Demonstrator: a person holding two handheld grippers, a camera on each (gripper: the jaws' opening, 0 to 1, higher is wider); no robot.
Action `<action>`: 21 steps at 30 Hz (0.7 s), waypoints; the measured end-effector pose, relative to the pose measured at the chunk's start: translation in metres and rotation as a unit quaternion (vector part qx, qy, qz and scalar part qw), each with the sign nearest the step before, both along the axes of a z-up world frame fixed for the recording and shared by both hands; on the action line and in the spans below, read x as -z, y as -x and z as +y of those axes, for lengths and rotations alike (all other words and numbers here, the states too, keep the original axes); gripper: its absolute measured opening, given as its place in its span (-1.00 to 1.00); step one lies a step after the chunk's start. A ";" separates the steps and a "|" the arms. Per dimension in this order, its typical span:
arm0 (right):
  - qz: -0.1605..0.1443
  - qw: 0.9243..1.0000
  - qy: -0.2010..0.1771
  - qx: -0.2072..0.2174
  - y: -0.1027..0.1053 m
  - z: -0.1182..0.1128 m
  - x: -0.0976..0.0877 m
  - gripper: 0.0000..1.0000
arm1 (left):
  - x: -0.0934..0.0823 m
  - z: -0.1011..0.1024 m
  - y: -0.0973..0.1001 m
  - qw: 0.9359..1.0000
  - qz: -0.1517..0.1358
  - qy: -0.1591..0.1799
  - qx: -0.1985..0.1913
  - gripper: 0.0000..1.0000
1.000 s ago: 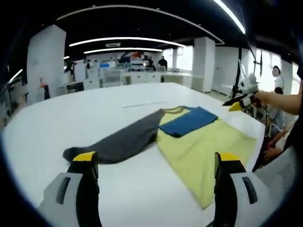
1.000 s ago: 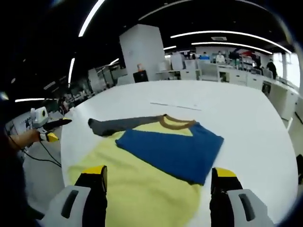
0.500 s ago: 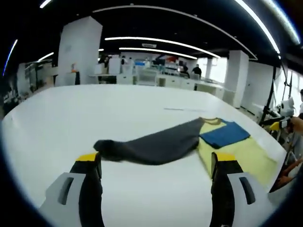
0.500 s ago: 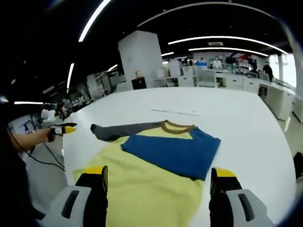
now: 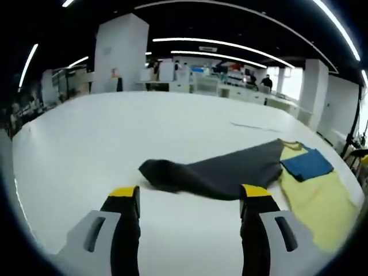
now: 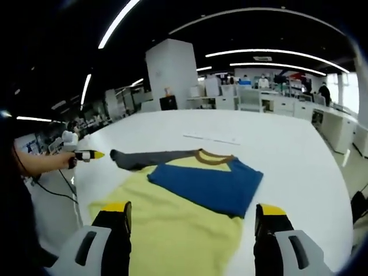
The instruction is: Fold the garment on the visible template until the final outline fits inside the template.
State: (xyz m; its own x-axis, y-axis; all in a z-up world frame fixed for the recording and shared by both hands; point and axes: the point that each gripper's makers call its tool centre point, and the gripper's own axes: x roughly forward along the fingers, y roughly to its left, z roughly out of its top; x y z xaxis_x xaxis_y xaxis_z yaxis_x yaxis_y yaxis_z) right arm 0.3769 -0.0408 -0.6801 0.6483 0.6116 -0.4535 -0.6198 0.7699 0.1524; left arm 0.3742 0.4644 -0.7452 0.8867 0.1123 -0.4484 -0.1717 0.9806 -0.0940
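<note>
- The garment (image 6: 184, 195) lies flat on the white tabletop (image 5: 86, 149), its yellow body toward the edge nearest you. The blue sleeve (image 6: 207, 187) is already folded across the chest, and the grey sleeve (image 5: 218, 175) is stretched straight out toward the open middle of the tabletop.
- Your left gripper (image 5: 190, 198) hovers just short of the grey sleeve's cuff end, jaws wide apart and holding nothing. In the right gripper view you can see it off to the left, at the tabletop's edge beside that cuff.
- Your right gripper (image 6: 190, 215) hangs over the yellow hem, also spread wide and empty.
- I can't make out a template outline; a thin line (image 6: 211, 138) marks the tabletop beyond the brown collar (image 6: 214, 154).
- Judging by the way it drapes, the cloth is light, soft knit: it will sag, bunch and drag the layers under it if you pull.
- Take the grey sleeve at the cuff, pinching a single layer, then lift it before you carry it across.
- The white surface looks smooth, so the body may well slide. Move slowly and keep the folded blue sleeve from shifting.
</note>
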 end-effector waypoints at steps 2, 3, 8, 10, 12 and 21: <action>-0.003 1.000 -0.003 -0.005 0.003 0.002 -0.003 0.81 | 0.004 0.002 -0.001 1.000 0.004 0.006 -0.011 0.16; -0.004 1.000 -0.005 -0.006 0.004 0.003 -0.004 0.83 | 0.007 0.005 -0.003 1.000 0.007 0.002 -0.016 0.12; -0.009 1.000 -0.014 -0.017 0.008 0.009 -0.008 0.99 | 0.020 0.018 -0.010 0.999 0.015 0.007 -0.044 0.00; -0.008 1.000 -0.014 -0.021 0.009 0.011 -0.008 0.98 | 0.024 0.023 -0.012 0.998 0.017 0.013 -0.060 -0.08; -0.007 1.000 -0.012 -0.021 0.009 0.012 -0.008 0.98 | 0.031 0.025 -0.014 0.997 0.022 0.025 -0.071 -0.16; 0.001 1.000 -0.004 -0.013 0.006 0.012 -0.002 0.98 | 0.039 0.022 -0.016 0.994 0.028 0.030 -0.098 -0.36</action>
State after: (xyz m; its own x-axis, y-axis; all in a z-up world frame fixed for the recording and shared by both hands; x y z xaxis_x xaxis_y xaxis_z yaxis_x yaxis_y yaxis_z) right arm 0.3708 -0.0288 -0.6778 0.6321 0.6315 -0.4491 -0.6386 0.7528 0.1597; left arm 0.3900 0.4863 -0.7838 0.8245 0.2513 -0.5069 -0.3649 0.9209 -0.1371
